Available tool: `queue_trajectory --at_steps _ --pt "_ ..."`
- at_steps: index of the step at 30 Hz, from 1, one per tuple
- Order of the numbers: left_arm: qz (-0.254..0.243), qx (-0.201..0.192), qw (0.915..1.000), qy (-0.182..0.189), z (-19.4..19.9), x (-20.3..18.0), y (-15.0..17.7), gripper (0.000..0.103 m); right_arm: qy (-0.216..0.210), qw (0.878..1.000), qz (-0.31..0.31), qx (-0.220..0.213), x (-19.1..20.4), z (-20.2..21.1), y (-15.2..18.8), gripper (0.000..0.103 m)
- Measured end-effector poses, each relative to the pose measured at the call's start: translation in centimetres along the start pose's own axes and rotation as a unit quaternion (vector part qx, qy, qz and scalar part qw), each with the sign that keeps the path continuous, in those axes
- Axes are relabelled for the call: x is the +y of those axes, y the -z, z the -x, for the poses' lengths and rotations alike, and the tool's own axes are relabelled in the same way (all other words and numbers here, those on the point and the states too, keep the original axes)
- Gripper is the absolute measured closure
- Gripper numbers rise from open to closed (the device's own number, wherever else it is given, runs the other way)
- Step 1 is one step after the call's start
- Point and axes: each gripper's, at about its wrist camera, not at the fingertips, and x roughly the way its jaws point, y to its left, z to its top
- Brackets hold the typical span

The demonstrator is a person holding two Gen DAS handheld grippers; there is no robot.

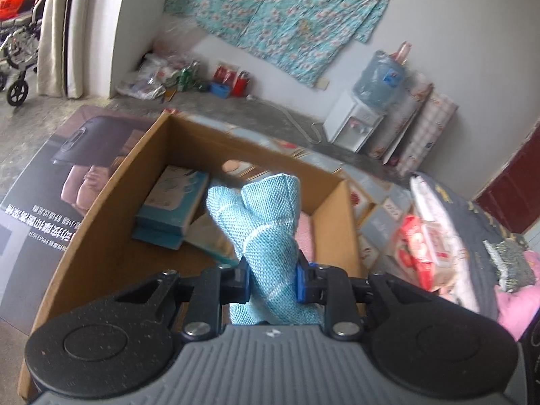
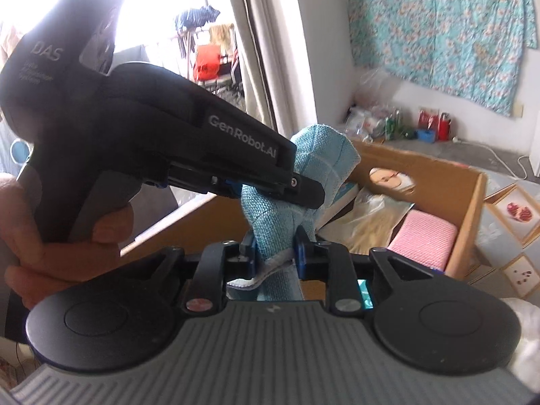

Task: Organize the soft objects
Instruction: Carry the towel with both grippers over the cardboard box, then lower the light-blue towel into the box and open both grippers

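- Left gripper [image 1: 272, 280]: jaws closed onto the light blue cloth [image 1: 266, 236], pinching a bunched, rolled portion. The cloth rises stiffly past the fingertips and leans out over the cardboard box [image 1: 111, 199]. Judged to be held this way to keep the fabric gathered rather than trailing.
- Right gripper [image 2: 274, 253]: jaws likewise drawn in on the same cloth [image 2: 280, 216], on a lower fold with a pale hem showing between the pads. Two grips on one cloth suggest folding or compacting before stowing.
- In the right wrist view the left gripper [image 2: 303, 192] crosses from the left, its tip buried in the cloth just above the right one; the person's left hand [image 2: 67, 222] wraps the handle.
- Task item location: the cloth hangs in the air at the near rim of the open box, not yet inside.
- Box contents: blue-and-white packets [image 1: 175, 206] stacked at the left, a pink textured pad [image 2: 423, 239] at the right, a clear plastic bag [image 2: 371, 216] between. The near middle appears free, the likely spot for the cloth.
- Right of the box: a red-and-white packet [image 1: 418, 246] and pink fabric [image 1: 516, 303], probably awaiting sorting.
- Far: a water dispenser [image 1: 357, 121] and a floral sheet [image 1: 283, 10] on the wall.
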Motion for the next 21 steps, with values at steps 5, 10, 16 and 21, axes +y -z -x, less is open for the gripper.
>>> queue_trajectory --at_steps 5,10,16,21 --pt "0.000 0.061 0.9978 -0.026 -4.9 3.0 -0.3 0.080 0.024 1.000 0.010 0.009 0.1 -0.8 1.2 0.069" --pt "-0.037 0.107 0.9911 -0.071 -9.4 3.9 0.0 0.080 0.046 0.999 -0.017 0.000 -2.2 2.0 2.6 0.061" --pt "-0.065 0.130 0.9860 -0.082 -12.1 3.1 0.3 0.080 0.058 0.996 -0.068 -0.024 -6.3 6.3 4.1 0.060" --pt "-0.094 0.148 0.9827 -0.060 -13.9 1.2 0.6 0.080 0.067 0.992 -0.097 -0.034 -8.8 7.9 5.3 0.059"
